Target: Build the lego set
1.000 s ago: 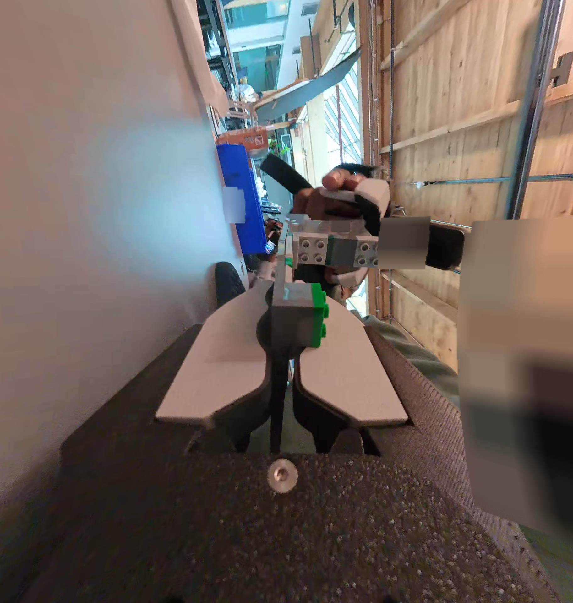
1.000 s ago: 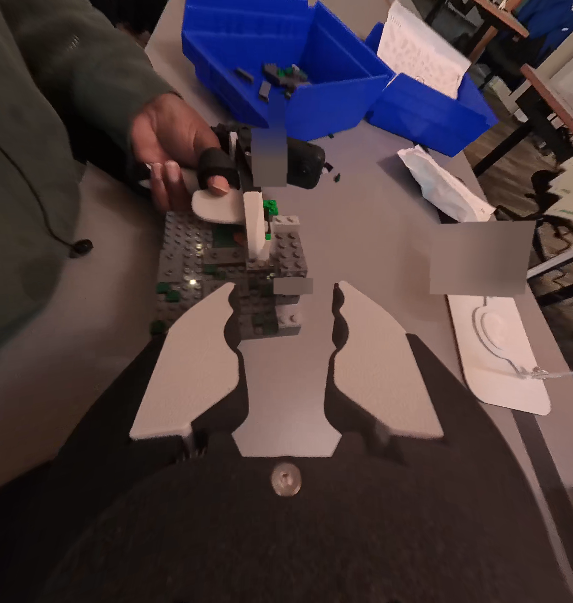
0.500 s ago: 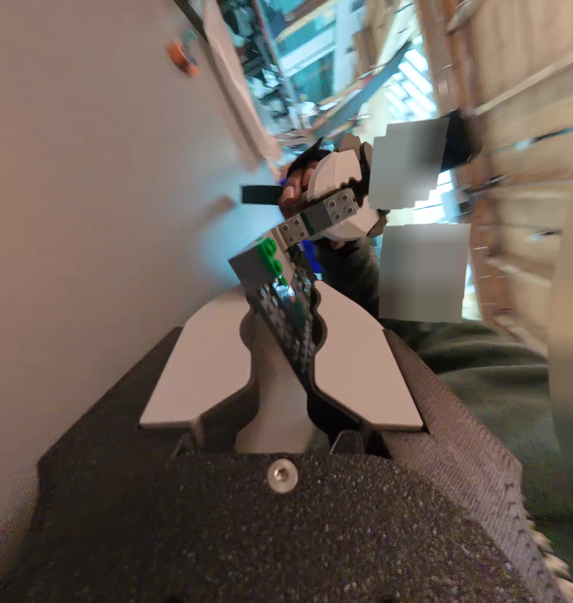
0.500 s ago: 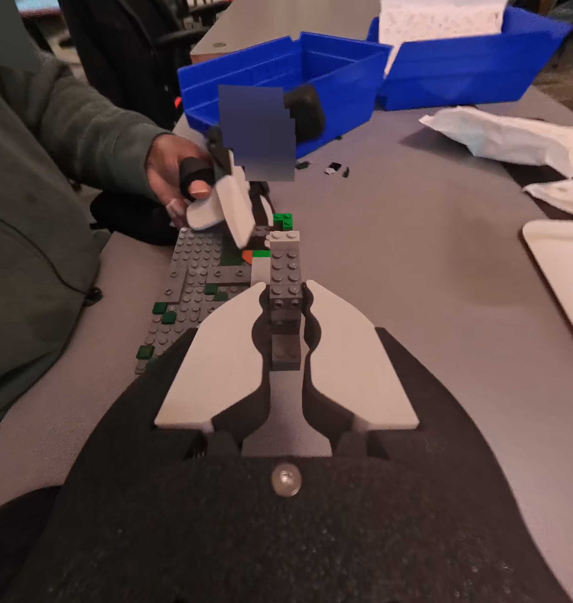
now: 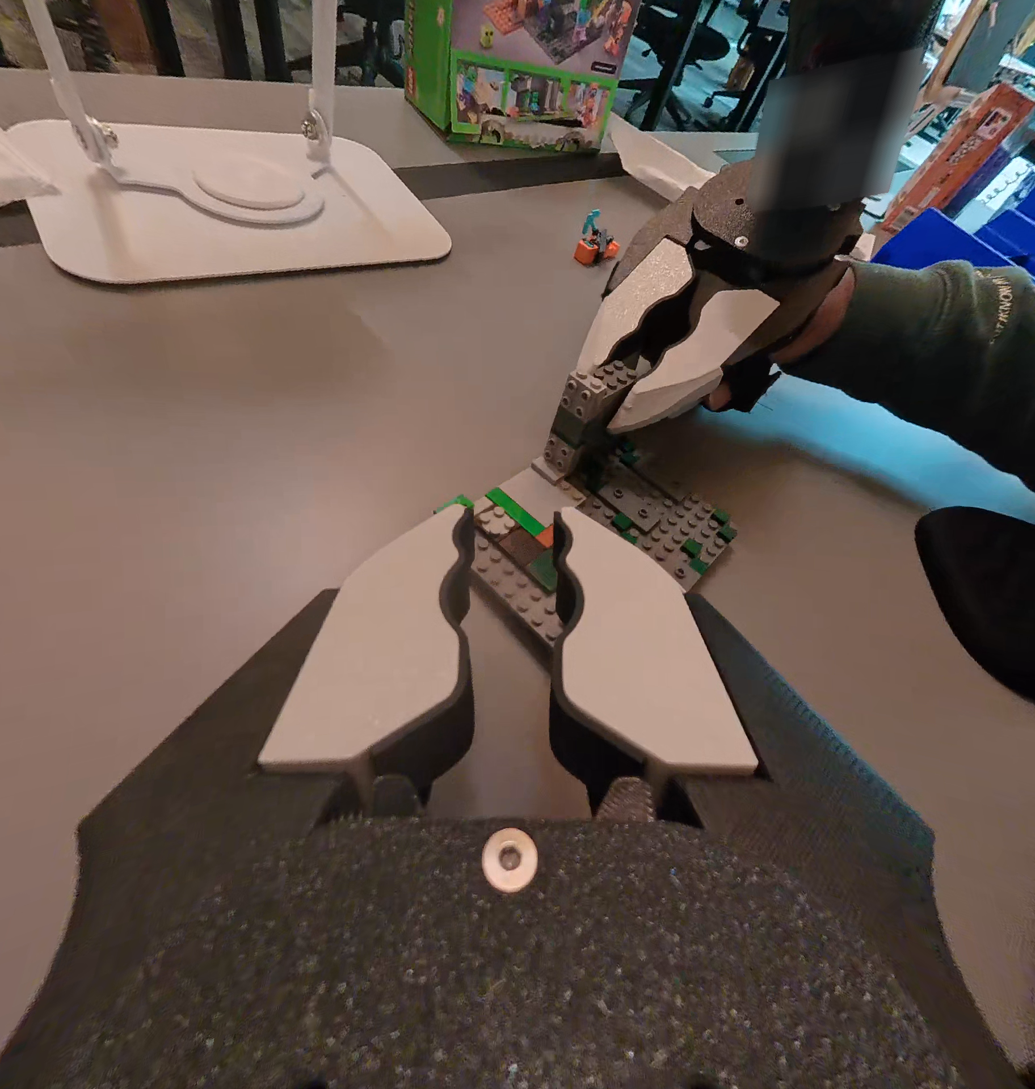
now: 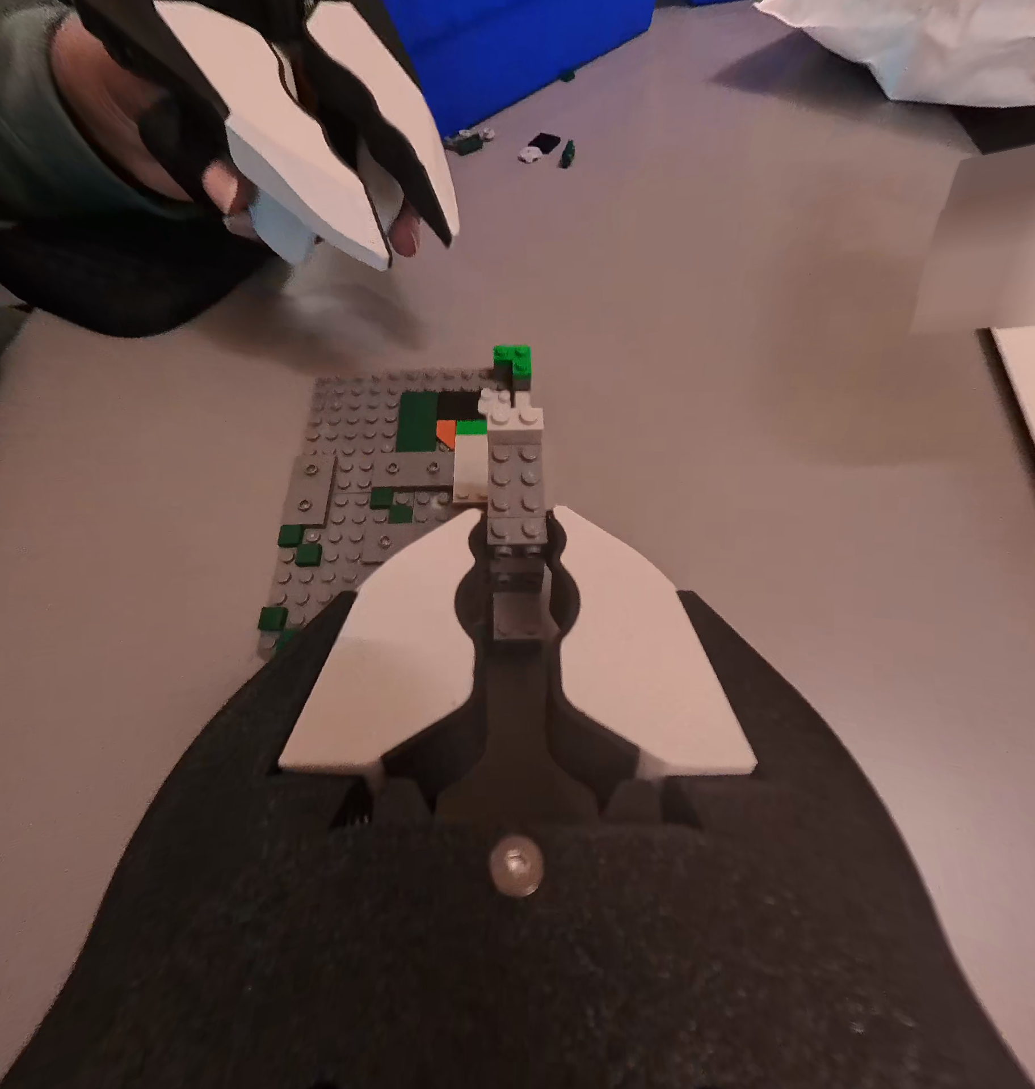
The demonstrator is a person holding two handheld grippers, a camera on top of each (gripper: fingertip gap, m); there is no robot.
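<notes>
The grey baseplate lies flat on the table, with green tiles and an orange piece on it. A grey brick tower stands at its edge. My right gripper is shut on the tower; it also shows in the left wrist view. A green brick sits at the far corner of the plate. My left gripper is open and empty, just above the plate's near corner. In the right wrist view it hangs up and to the left, apart from the build.
A white stand base lies at the back left, with a green set box behind. A small figure stands beyond the build. Blue bins, loose pieces and a white bag lie past the plate. From the left gripper's tips to the green brick is close to 5 centimetres.
My left gripper has let go of the build, opened and drawn back. The baseplate now lies flat on the table. My right gripper closed on the grey tower and still holds it.
</notes>
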